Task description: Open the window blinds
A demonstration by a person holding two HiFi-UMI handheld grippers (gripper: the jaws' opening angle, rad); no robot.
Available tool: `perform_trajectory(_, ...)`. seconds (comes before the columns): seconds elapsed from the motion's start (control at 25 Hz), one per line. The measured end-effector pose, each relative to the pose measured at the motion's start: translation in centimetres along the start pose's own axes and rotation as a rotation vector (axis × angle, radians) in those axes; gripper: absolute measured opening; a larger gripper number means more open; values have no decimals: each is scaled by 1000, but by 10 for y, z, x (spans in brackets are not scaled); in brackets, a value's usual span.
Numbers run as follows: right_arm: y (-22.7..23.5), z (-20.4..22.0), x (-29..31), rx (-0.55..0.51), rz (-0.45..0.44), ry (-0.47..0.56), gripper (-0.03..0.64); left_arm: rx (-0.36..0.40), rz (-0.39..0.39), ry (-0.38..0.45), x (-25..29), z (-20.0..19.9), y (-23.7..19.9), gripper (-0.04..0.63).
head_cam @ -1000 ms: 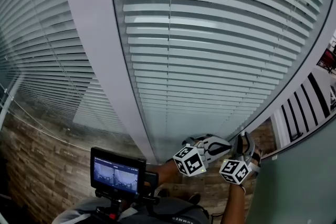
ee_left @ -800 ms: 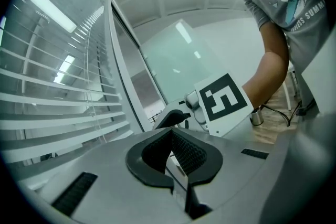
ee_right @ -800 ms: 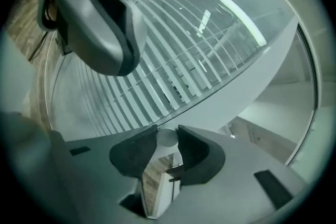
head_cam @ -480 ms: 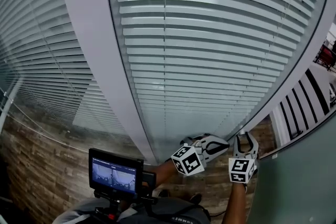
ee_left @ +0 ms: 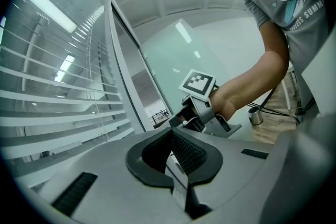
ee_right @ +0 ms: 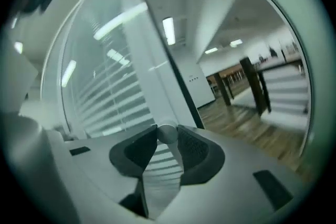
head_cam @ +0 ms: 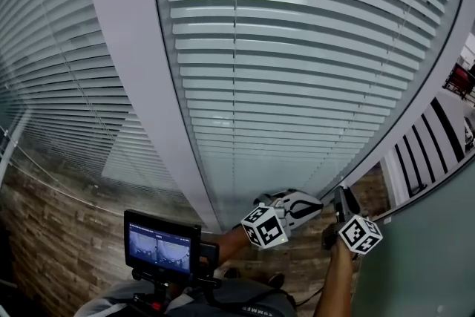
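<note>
Two spans of slatted window blinds (head_cam: 297, 63) fill the wall ahead, split by a pale upright frame post (head_cam: 141, 85). The wider span, on the right, is the one being worked. Both grippers sit low at its bottom right corner, about 5 o'clock in the head view.

The right gripper (head_cam: 344, 198) is the outer one, at the blind's very edge. Its own view shows the pads pinched on a slim round grey rod (ee_right: 168, 134), seen nearly end-on, which I take to be the tilt wand. The left gripper (head_cam: 318, 201) lies just beside it toward 9 o'clock, tips pressed together with nothing between them.

From the right gripper the wand seems to rise toward 1 o'clock along the blind's right edge, though it is too thin to trace in the head view. Opening the slats would likely mean twisting about that long axis, and the right hand has it. The left looks spare.
</note>
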State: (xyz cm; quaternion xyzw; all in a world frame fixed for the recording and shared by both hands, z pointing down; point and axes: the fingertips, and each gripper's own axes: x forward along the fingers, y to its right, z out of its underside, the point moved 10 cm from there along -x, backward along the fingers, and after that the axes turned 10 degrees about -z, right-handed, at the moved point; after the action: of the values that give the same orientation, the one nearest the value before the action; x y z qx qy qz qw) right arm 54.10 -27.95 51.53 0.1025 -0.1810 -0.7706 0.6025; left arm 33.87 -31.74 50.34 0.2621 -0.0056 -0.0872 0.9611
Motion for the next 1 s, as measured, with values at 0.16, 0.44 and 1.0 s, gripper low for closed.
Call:
perform_trajectory(0.16, 13, 5, -3, 316, -95, 113, 120, 6, 3, 5, 1, -4, 0, 0)
perform_trajectory(0.44, -49, -14, 14, -1090, 244, -406, 129, 4, -9, 3, -1, -12, -11, 0)
perform_trajectory(1.0, -13, -5, 9, -261, 86, -28, 120, 2, -14, -4, -6, -5, -9, 0)
